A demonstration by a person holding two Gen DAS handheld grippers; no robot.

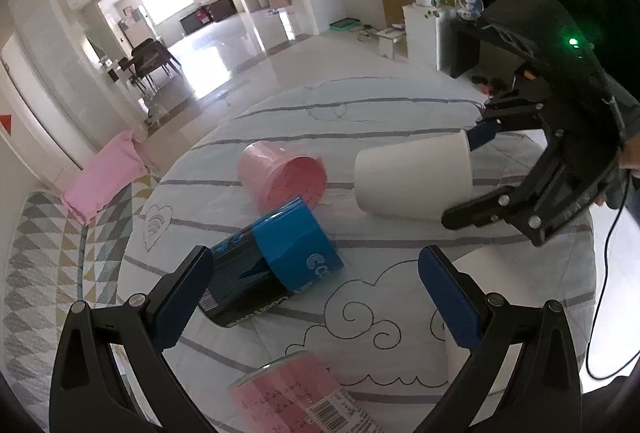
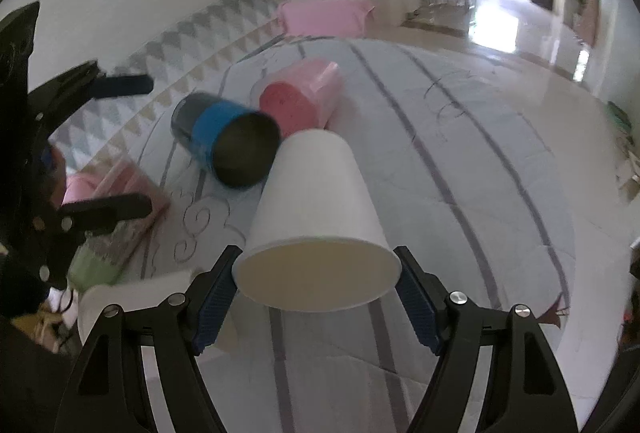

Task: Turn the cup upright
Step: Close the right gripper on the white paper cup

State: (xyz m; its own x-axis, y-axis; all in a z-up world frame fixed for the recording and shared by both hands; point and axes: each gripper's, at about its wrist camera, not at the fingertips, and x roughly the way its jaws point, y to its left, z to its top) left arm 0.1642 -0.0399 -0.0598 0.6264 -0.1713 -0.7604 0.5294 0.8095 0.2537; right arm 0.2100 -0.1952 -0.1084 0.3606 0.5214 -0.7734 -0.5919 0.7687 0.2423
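A white paper cup (image 2: pixel 316 209) lies tilted on its side, its rim held between the blue pads of my right gripper (image 2: pixel 318 293); it also shows in the left wrist view (image 1: pixel 412 177), lifted slightly above the cloth. My left gripper (image 1: pixel 316 297) is open and empty, low over the table. A blue and black cup (image 1: pixel 272 265) lies on its side just beyond the left finger. A pink cup (image 1: pixel 280 173) lies on its side behind it. Another pink patterned cup (image 1: pixel 296 397) lies below my left gripper.
The round table wears a white cloth with grey stripes and cloud drawings (image 1: pixel 360 313). A pink cushion (image 1: pixel 104 173) lies on a patterned rug beyond the table's left edge. A further white cup (image 2: pixel 132 297) sits by my right gripper's left finger.
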